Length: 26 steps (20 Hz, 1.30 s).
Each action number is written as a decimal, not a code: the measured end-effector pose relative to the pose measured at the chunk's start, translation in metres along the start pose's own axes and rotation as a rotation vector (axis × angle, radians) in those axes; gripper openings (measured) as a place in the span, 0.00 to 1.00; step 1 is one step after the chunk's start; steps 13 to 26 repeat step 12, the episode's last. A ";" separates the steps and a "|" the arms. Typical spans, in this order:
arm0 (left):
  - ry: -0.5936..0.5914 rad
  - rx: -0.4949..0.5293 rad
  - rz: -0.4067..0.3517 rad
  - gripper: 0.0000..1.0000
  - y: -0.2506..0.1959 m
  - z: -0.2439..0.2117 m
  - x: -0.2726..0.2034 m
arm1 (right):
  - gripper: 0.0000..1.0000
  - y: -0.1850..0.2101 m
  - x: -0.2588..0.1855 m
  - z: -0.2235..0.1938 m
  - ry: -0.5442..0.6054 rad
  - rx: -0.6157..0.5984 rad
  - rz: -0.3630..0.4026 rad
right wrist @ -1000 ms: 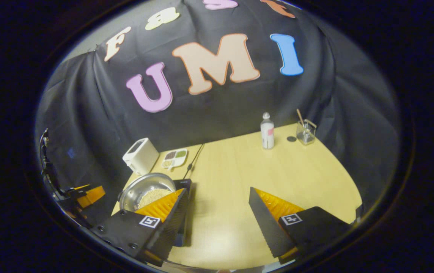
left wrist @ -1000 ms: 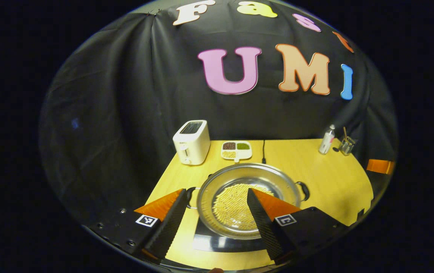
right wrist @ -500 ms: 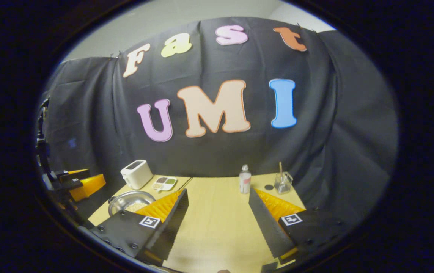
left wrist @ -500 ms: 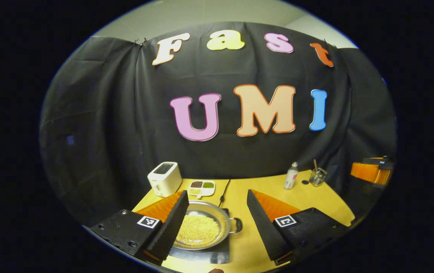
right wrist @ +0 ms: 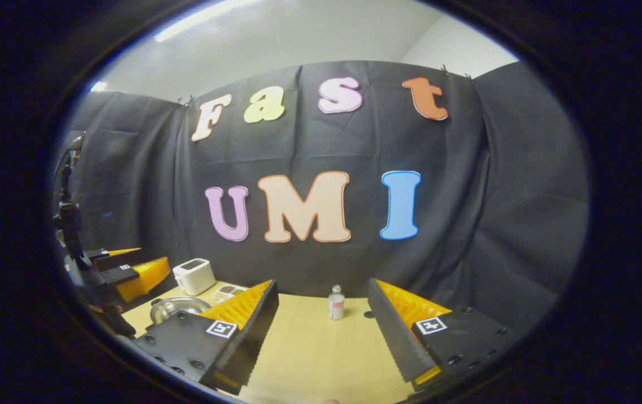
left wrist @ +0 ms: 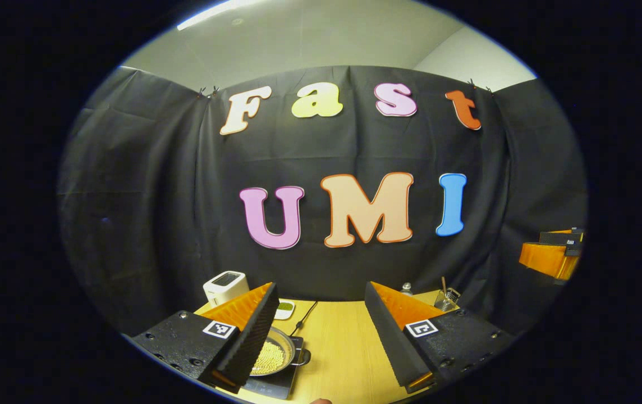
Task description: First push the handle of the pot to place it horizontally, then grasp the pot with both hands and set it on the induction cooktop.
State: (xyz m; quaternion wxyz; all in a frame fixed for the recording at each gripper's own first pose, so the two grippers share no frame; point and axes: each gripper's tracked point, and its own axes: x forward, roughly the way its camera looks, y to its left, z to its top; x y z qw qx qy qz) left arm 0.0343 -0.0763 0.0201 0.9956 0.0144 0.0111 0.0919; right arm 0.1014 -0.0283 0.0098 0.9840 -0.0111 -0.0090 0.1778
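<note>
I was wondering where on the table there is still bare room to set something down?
The broad bare wood of the table between the pot and the bottle is free. The back left is crowded: toaster, divided dish, and pot on the induction cooktop.

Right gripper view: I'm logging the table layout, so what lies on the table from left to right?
Shiny steel pot → white toaster → small divided dish → clear plastic bottle with a pink label → small dark round disc, all on the pale wooden table.
</note>
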 end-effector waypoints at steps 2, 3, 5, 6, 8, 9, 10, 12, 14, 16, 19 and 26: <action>-0.016 0.004 -0.002 0.94 -0.008 0.003 -0.003 | 0.99 -0.010 -0.007 0.006 -0.016 -0.009 -0.014; -0.022 0.003 -0.005 0.93 -0.014 0.003 -0.003 | 0.99 -0.017 -0.010 0.008 -0.022 -0.010 -0.034; -0.026 0.020 -0.007 0.94 -0.019 0.000 -0.001 | 0.99 -0.026 -0.016 0.007 -0.025 -0.011 -0.058; -0.022 0.027 -0.005 0.94 -0.021 -0.002 -0.001 | 0.93 -0.030 -0.019 0.003 -0.018 -0.011 -0.064; -0.014 0.015 -0.016 0.94 -0.028 -0.009 -0.001 | 0.93 -0.037 -0.021 0.000 -0.016 -0.009 -0.076; -0.015 0.002 -0.022 0.94 -0.033 -0.009 0.000 | 0.93 -0.040 -0.021 0.000 -0.016 -0.007 -0.081; -0.015 -0.006 -0.027 0.94 -0.035 -0.009 0.001 | 0.93 -0.042 -0.020 -0.001 -0.016 0.000 -0.085; 0.005 -0.002 -0.028 0.94 -0.037 -0.016 0.001 | 0.93 -0.044 -0.020 -0.002 -0.019 0.023 -0.082; 0.005 -0.002 -0.028 0.94 -0.037 -0.016 0.001 | 0.93 -0.044 -0.020 -0.002 -0.019 0.023 -0.082; 0.005 -0.002 -0.028 0.94 -0.037 -0.016 0.001 | 0.93 -0.044 -0.020 -0.002 -0.019 0.023 -0.082; 0.005 -0.002 -0.028 0.94 -0.037 -0.016 0.001 | 0.93 -0.044 -0.020 -0.002 -0.019 0.023 -0.082; 0.005 -0.002 -0.028 0.94 -0.037 -0.016 0.001 | 0.93 -0.044 -0.020 -0.002 -0.019 0.023 -0.082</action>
